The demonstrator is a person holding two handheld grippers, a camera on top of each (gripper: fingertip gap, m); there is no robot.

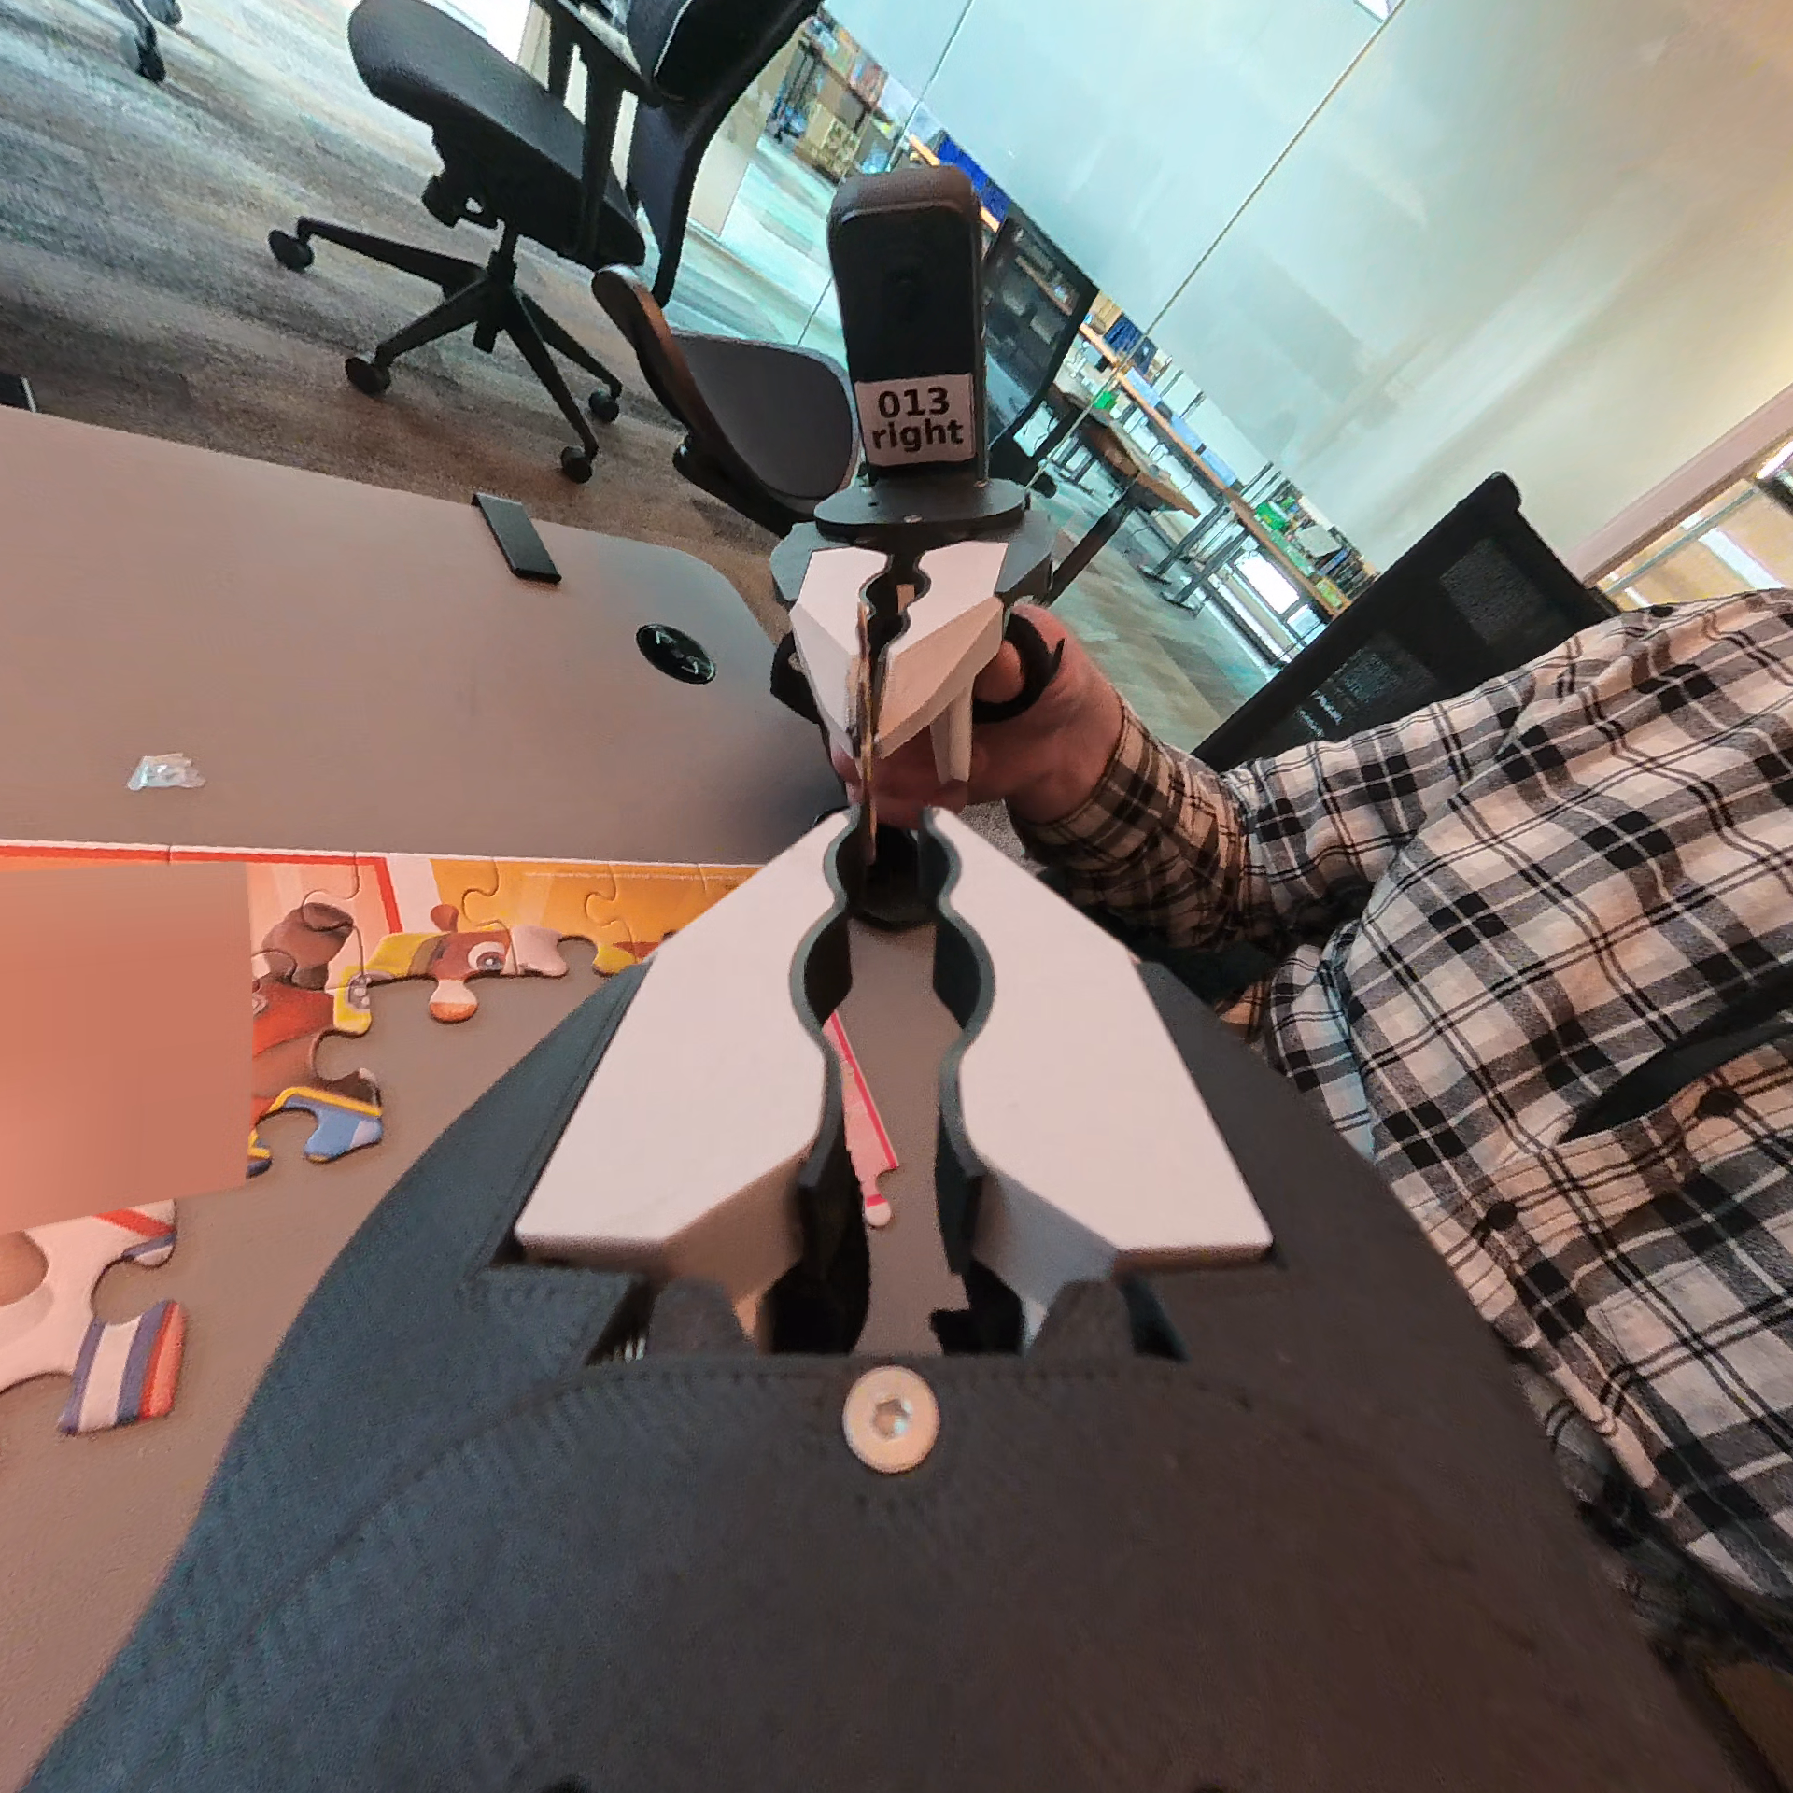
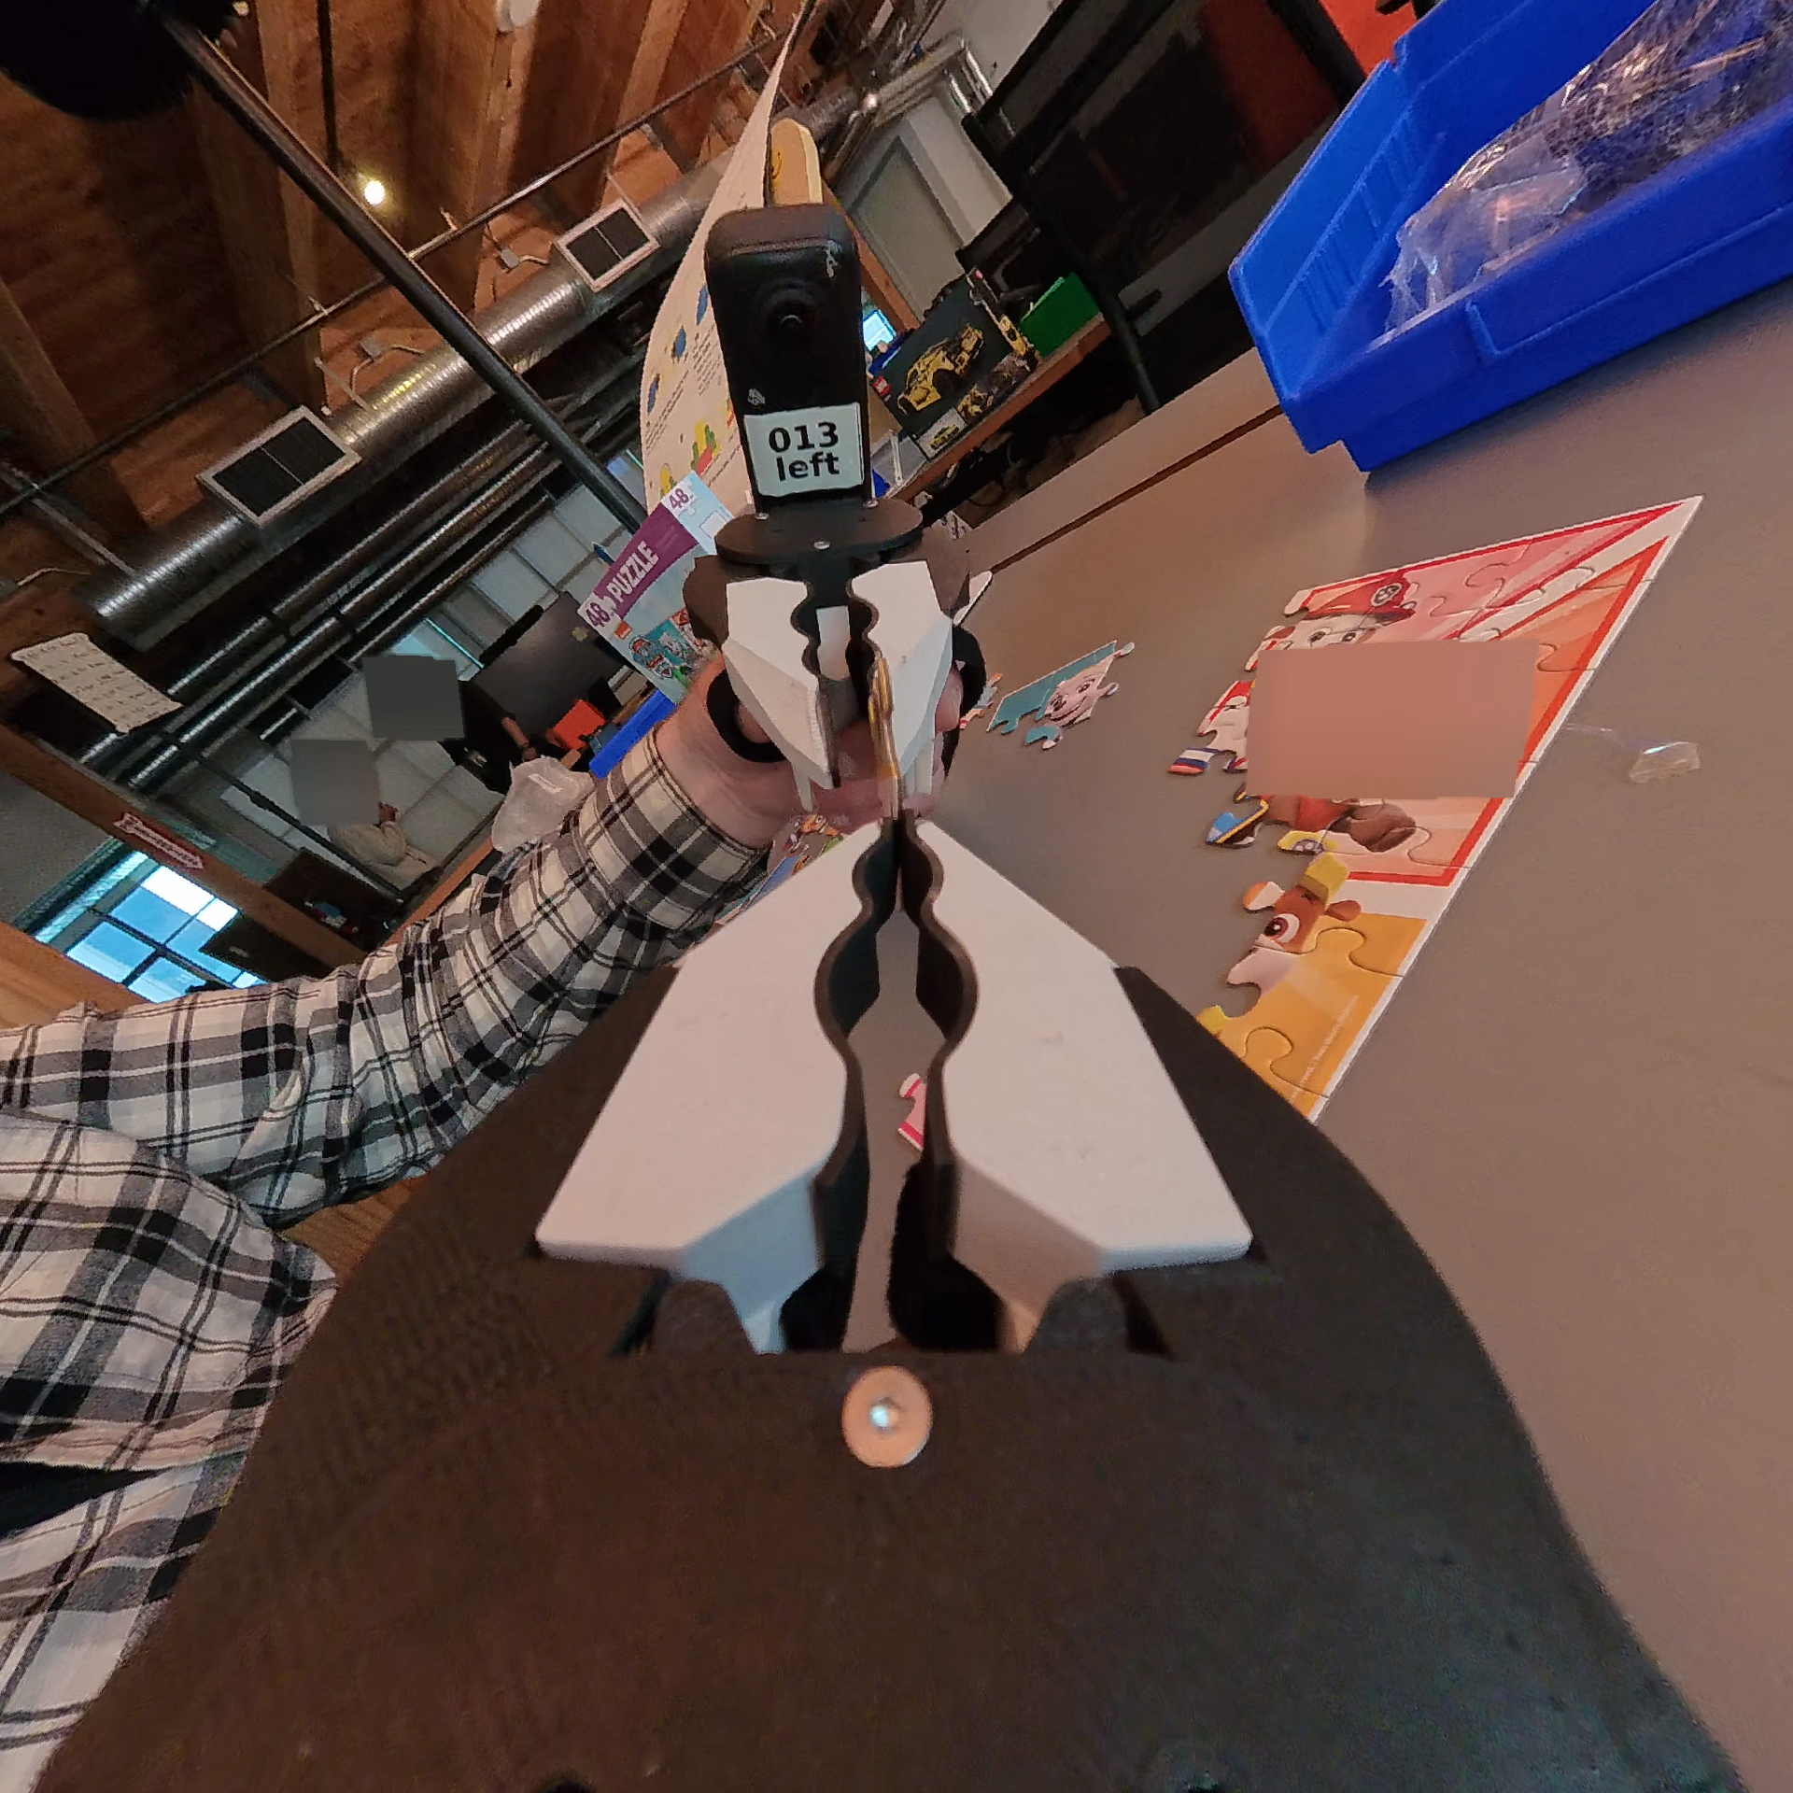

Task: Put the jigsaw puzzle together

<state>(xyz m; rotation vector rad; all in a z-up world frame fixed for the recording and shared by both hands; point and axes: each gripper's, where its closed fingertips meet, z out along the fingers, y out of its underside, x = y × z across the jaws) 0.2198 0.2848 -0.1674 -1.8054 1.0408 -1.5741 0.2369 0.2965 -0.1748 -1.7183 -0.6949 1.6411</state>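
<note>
Both grippers are held above the grey table [image 1: 291, 631], facing each other tip to tip. My right gripper [image 2: 897, 834] is shut on a thin puzzle piece [image 1: 863, 718], seen edge-on; the gripper also shows in the left wrist view [image 1: 878, 737]. My left gripper [image 1: 885, 839] has its jaws a little apart, with the piece's end between the tips. The piece's yellow edge [image 2: 881, 723] shows in the right wrist view, inside the left gripper [image 2: 863, 776]. The partly built puzzle [image 1: 437, 922] [image 2: 1358, 922] lies flat on the table. A pink edge piece [image 1: 868, 1116] [image 2: 912, 1116] lies below the grippers.
Loose joined pieces lie on the table [image 1: 126, 1358] [image 2: 1058, 694]. A blue bin [image 2: 1455, 291] stands at the table's far end and a puzzle box [image 2: 650, 602] stands behind the left gripper. A clear plastic scrap [image 1: 165, 771] and a black slab [image 1: 514, 538] lie on the table. Office chairs [image 1: 505, 175] stand beyond it. Left and right tips are no more than a few centimetres apart. The clear plastic scrap [image 1: 165, 771] is about 15 cm from both grippers' fingertips.
</note>
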